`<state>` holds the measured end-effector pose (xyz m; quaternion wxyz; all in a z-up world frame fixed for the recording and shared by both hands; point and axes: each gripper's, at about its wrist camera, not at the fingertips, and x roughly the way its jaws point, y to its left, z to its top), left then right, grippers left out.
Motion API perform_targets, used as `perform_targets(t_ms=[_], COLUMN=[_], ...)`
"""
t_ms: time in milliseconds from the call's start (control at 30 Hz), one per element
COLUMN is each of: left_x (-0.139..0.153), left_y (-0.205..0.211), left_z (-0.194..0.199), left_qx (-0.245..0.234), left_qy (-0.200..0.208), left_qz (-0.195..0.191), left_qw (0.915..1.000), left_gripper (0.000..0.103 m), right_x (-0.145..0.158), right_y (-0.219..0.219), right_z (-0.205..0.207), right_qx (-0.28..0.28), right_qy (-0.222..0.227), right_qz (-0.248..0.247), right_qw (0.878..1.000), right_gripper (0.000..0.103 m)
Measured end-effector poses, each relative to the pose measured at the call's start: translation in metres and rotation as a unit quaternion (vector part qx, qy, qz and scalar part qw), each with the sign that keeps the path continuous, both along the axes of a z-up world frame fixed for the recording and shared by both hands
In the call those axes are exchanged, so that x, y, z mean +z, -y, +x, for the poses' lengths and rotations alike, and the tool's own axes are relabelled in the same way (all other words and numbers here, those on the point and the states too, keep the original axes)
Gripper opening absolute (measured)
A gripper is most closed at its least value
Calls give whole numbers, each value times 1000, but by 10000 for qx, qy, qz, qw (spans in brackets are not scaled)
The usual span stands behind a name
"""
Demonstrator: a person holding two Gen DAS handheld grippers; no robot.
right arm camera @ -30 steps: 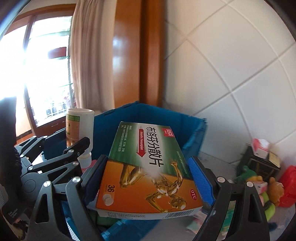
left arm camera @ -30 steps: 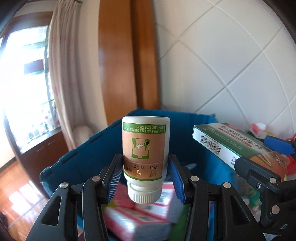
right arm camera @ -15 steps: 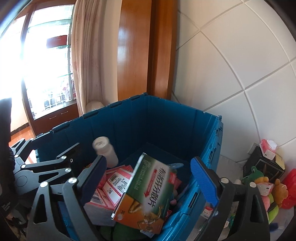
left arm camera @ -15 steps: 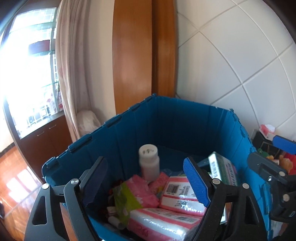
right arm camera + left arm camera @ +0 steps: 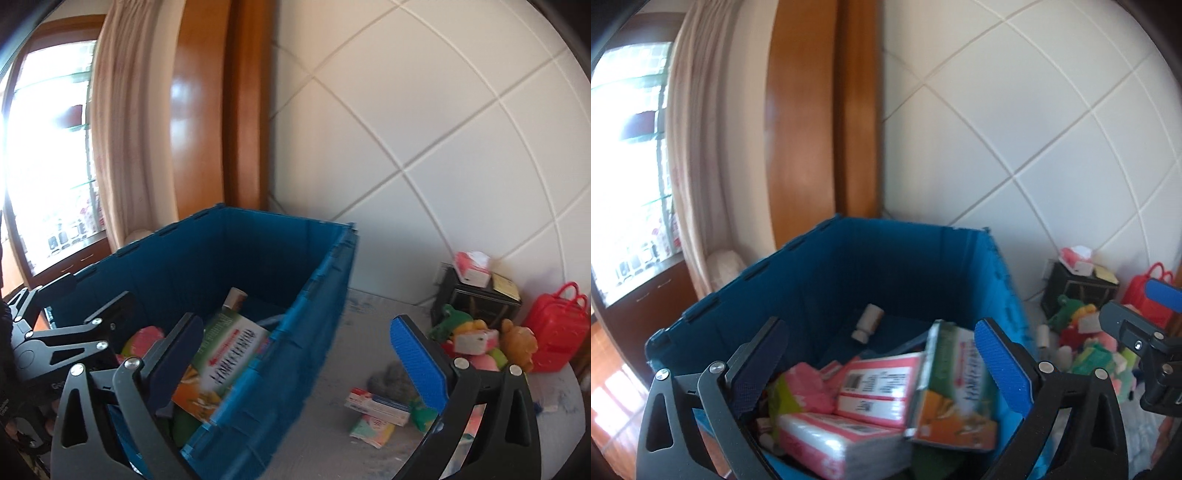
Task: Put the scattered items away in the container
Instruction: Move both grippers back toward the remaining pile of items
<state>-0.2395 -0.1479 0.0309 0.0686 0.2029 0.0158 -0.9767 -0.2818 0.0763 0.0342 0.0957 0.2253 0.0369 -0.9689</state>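
The blue crate [image 5: 871, 236] [image 5: 325, 295] holds a white pill bottle [image 5: 867, 326] [image 5: 235, 298] lying near its back wall, a green-and-orange medicine box [image 5: 955, 384] [image 5: 221, 363] leaning on its side, and pink tissue packs [image 5: 849, 439]. My left gripper [image 5: 882, 365] is open and empty above the crate. My right gripper [image 5: 299, 362] is open and empty over the crate's right rim. A small red-and-white box [image 5: 376, 404] and pastel packets [image 5: 371, 430] lie on the grey table right of the crate.
Soft toys [image 5: 480, 343], a red toy case [image 5: 554, 332] and a black box with a tissue pack [image 5: 476, 295] crowd the far right by the tiled wall. A grey scrubber [image 5: 391, 378] lies near the loose boxes. A wooden frame and curtain stand behind the crate.
Both grippers opened: the bottle dropped from the left and the medicine box from the right into the crate. Both views have since swung right; the right gripper now faces the table.
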Motion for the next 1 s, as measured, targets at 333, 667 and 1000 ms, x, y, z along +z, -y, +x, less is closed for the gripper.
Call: perform_targets(t_ms=[333,667,1000], left_x=[6,-57,-165], left_y=[-123,-247,-279], left_z=[9,-21,-69], left_qx=[-799,-1050,-896], left_qy=[-76,704,1838], left_qz=[-188,-157,-358], left_qw=[9966,9919,9782], left_gripper=[102,102,100], right_x=[-10,-61,-148], right_y=[-126,-272,-332], right_z=[36,39,0], right_qx=[-890,-1535,-1604], right_qy=[99,764,1770], right_qz=[-161,-95,-309], right_qw=[9959,9851,9706], right_gripper=[103,103,103])
